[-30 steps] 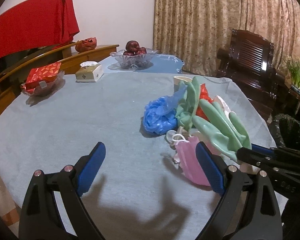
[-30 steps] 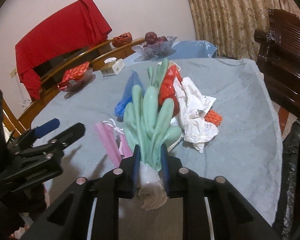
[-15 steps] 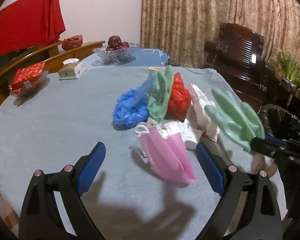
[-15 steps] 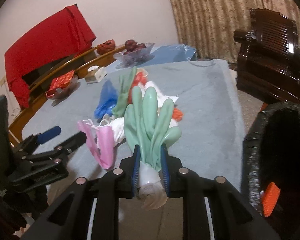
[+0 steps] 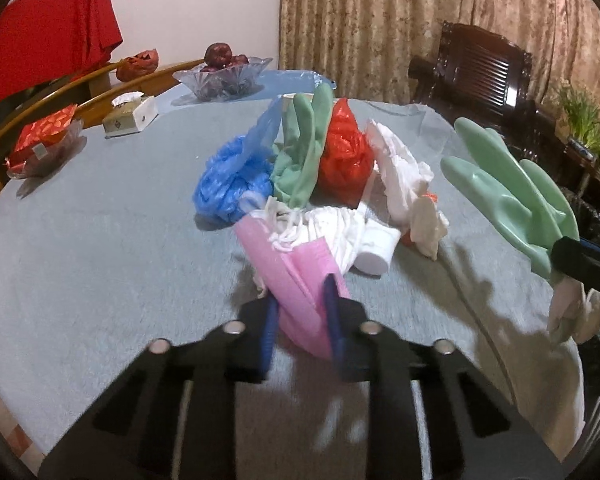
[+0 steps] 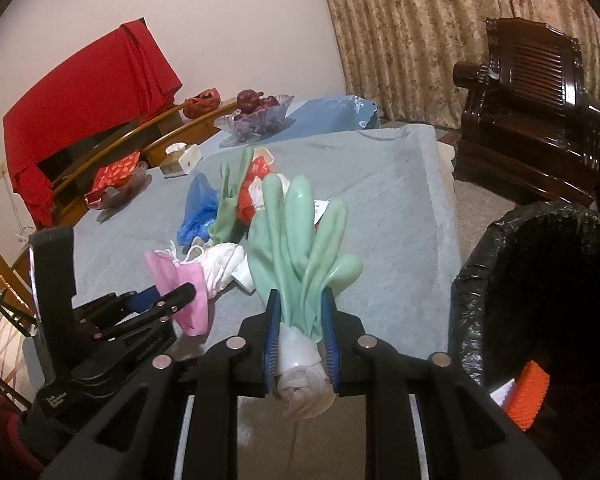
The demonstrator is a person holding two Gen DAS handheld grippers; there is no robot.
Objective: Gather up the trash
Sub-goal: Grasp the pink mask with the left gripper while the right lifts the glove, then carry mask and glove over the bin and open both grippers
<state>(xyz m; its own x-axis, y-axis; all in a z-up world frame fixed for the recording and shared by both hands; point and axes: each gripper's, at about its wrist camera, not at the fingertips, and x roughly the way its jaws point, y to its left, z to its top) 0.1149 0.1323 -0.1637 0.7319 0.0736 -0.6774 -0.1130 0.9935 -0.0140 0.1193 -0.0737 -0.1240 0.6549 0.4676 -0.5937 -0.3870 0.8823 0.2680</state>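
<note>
Between the left gripper's (image 5: pixel 302 312) closed fingers sits a pink mask (image 5: pixel 296 276), the trash pile (image 5: pixel 324 168) just ahead. The right gripper (image 6: pixel 300 332) pinches a green glove (image 6: pixel 300 248), with the bin (image 6: pixel 540 300) to its right.

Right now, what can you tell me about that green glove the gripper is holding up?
The green glove looks like smooth, shiny rubber, pale mint in colour. Its long fingers point up and away from the camera, a bit floppy, with the thumb sticking out to the right. The right gripper is shut on its wrist end, where a crumpled whitish cuff hangs below. It is lifted off the table, touching only the gripper.
</note>
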